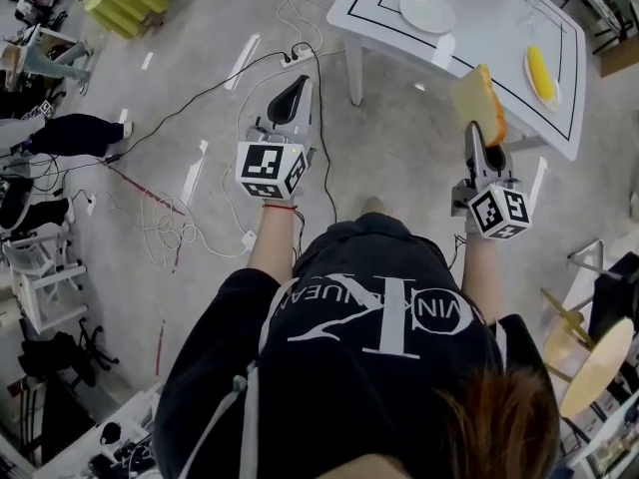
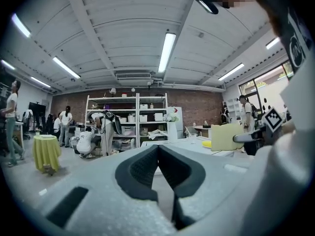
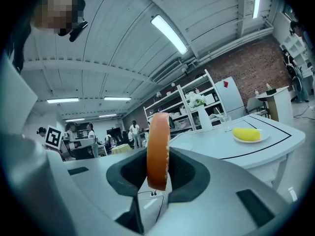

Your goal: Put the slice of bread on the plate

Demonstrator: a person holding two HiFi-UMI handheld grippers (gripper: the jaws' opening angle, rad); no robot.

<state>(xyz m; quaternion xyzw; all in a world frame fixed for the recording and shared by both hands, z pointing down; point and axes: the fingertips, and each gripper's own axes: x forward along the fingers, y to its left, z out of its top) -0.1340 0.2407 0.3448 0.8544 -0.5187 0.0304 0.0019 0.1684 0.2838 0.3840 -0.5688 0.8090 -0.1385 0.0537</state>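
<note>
A slice of bread (image 1: 477,103) with an orange-brown crust stands on edge in my right gripper (image 1: 474,131), whose jaws are shut on its lower part. In the right gripper view the bread (image 3: 158,151) fills the gap between the pads. It hangs just short of the near edge of the white table (image 1: 479,38). An empty white plate (image 1: 427,11) lies further back on the table. My left gripper (image 1: 298,84) is held over the floor left of the table, its jaws (image 2: 158,149) shut on nothing. The left gripper view shows the bread (image 2: 225,136) off to the right.
A second plate with a yellow item (image 1: 540,73) sits at the table's right edge, also in the right gripper view (image 3: 250,134). Cables and a power strip (image 1: 295,56) lie on the floor. A wooden stool (image 1: 597,365) stands at lower right. Shelves (image 2: 128,117) and people are far behind.
</note>
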